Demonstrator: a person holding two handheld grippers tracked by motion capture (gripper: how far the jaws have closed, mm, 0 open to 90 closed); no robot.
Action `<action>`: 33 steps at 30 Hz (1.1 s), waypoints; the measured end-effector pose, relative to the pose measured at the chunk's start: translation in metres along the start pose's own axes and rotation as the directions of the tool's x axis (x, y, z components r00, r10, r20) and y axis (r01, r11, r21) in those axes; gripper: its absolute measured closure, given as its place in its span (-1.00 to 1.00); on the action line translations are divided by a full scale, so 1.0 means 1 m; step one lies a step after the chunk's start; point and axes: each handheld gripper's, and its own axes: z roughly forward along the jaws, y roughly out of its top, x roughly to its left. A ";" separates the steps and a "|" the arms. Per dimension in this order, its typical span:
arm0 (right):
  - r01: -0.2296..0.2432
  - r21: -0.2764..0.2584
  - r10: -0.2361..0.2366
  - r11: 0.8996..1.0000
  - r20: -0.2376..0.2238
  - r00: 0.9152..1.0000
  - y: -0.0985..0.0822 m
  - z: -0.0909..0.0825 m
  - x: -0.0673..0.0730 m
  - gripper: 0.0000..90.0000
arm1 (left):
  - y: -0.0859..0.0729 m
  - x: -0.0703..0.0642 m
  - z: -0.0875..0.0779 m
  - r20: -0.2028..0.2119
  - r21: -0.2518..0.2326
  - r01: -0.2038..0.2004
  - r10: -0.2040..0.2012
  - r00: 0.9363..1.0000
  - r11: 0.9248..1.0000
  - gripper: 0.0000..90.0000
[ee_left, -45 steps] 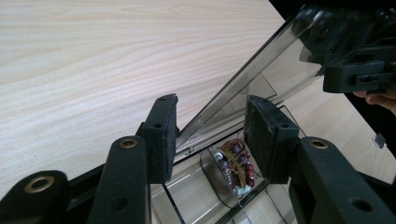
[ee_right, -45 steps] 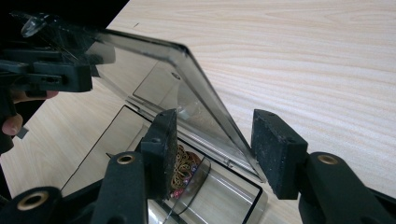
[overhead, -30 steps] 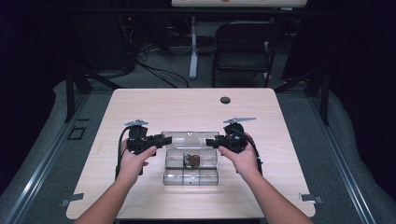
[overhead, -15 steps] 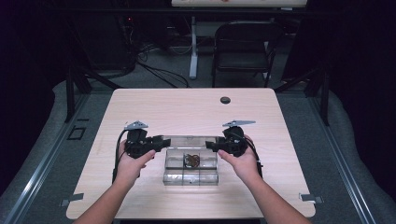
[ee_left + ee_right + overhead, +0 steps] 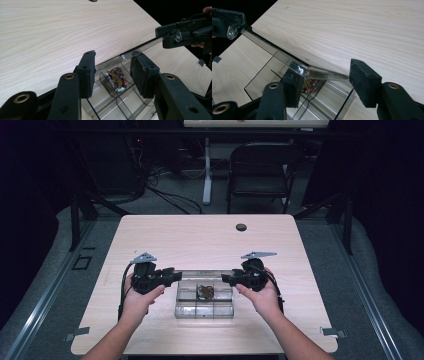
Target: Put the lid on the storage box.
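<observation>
A clear plastic compartment box (image 5: pixel 205 311) lies on the table between my hands. A brown bead bracelet (image 5: pixel 205 291) (image 5: pixel 116 78) rests in one back compartment. The clear lid (image 5: pixel 202 272) (image 5: pixel 145 46) (image 5: pixel 267 46) is tilted up over the box's far side. My left gripper (image 5: pixel 172 275) (image 5: pixel 112 72) is at its left end, and the lid's edge spans from pad to pad. My right gripper (image 5: pixel 227 279) (image 5: pixel 324 80) is at the right end. Its jaws have just been opening, with the lid's corner still between them and leaning on one pad.
The wooden table (image 5: pixel 200 245) stretches beyond the box, with a dark round grommet (image 5: pixel 241 227) near its far edge. A folding chair (image 5: pixel 260 170) and floor cables (image 5: pixel 165 195) lie behind the table.
The lid has come down slightly toward the box between the two grippers. Both hands have barely moved.
</observation>
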 end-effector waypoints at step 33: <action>0.001 -0.013 -0.002 1.000 -0.032 0.999 -0.027 -0.025 0.008 0.08 | -0.029 -0.001 -0.011 0.021 0.029 -0.014 0.014 1.000 0.999 0.29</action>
